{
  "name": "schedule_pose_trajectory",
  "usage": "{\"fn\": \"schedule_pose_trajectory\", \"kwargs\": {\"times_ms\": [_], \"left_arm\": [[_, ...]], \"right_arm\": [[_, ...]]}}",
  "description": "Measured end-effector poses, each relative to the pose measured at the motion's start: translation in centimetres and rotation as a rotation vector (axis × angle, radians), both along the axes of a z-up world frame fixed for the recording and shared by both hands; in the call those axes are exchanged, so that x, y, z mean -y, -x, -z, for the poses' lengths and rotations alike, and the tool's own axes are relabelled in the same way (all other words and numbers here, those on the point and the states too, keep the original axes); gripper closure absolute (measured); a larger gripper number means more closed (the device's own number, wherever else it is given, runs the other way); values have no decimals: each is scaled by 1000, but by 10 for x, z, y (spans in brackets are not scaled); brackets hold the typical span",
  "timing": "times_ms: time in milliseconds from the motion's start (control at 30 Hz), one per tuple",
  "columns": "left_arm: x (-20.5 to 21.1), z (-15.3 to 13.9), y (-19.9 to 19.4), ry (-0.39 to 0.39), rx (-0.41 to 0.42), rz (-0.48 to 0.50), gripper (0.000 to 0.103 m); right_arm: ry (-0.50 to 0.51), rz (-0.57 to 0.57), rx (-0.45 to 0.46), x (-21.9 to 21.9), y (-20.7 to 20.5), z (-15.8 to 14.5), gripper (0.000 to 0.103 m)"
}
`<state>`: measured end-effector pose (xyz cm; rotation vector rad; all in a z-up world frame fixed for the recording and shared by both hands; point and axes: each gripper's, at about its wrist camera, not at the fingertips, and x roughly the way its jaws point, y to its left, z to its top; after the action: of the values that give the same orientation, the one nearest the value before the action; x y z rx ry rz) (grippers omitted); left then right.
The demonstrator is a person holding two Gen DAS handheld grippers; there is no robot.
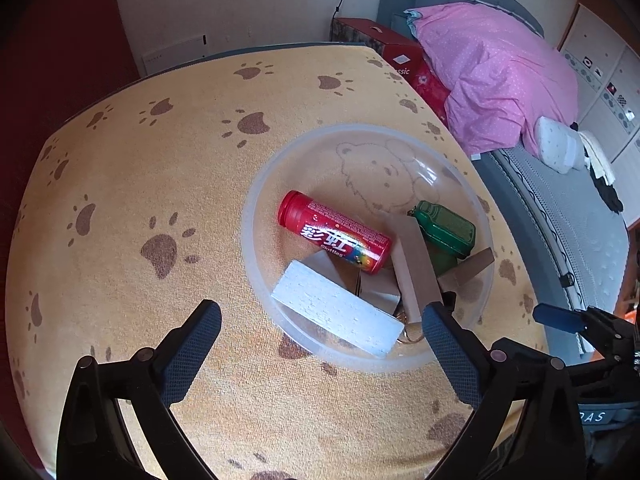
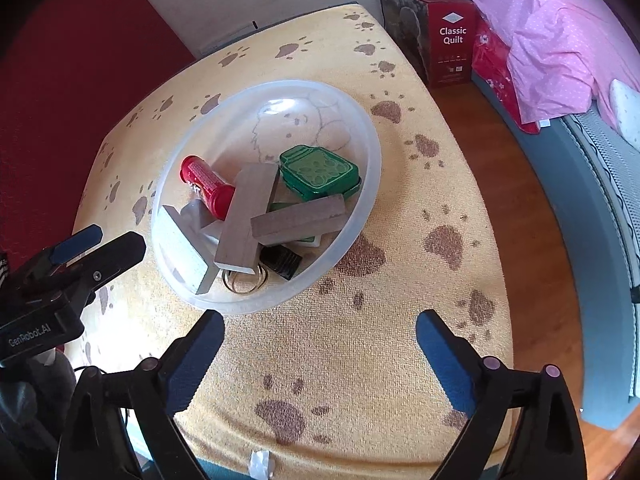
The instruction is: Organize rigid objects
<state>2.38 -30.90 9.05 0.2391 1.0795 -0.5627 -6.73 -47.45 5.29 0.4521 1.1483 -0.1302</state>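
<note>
A bedroom, and front and centre a yellow paw-print cloth [image 1: 160, 184] over the surface; behind it a bed with a pink quilt [image 1: 492, 80], and a red box [image 2: 452, 36] reading "Classic Quilt" on the wooden floor [image 2: 516, 200]. On the cloth sits a clear plastic bowl [image 1: 256, 208], and it's full: a red Skittles tube [image 1: 334, 232] lying on its side, a green jar-shaped tin [image 2: 318, 172], a white block [image 1: 336, 312], two wooden blocks [image 2: 248, 216] crossed over each other, a black clip [image 2: 280, 262] and a key ring [image 2: 244, 282]. Left hand-held gripper [image 1: 320, 328] hovers at the bowl's near rim, jaws spread wide, gripping nothing; its side reads "GenRobot.AI" in the right wrist view; right hand-held gripper [image 2: 320, 332] likewise wide apart over bare cloth, empty.
</note>
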Motion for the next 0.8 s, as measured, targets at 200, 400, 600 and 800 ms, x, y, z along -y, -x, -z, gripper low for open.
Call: {"fn": "schedule_pose_trajectory", "kwargs": {"times_ms": [200,400,600,800], "left_arm": [[-1,-20,11,2,82,17,2],[-3,-38,19,-29,163,-3,1],[-4,-53,28,-88,243,-36,1],[-7,-64,34,-181,275,-125,1]], "right_arm": [[30,-39,-26,-6,-3,0,0],[111,-56,11,-12,2,-14,0],[188,-56,66,-14,6,-33,0],[212,-66,108,-17,9,-47,0]]}}
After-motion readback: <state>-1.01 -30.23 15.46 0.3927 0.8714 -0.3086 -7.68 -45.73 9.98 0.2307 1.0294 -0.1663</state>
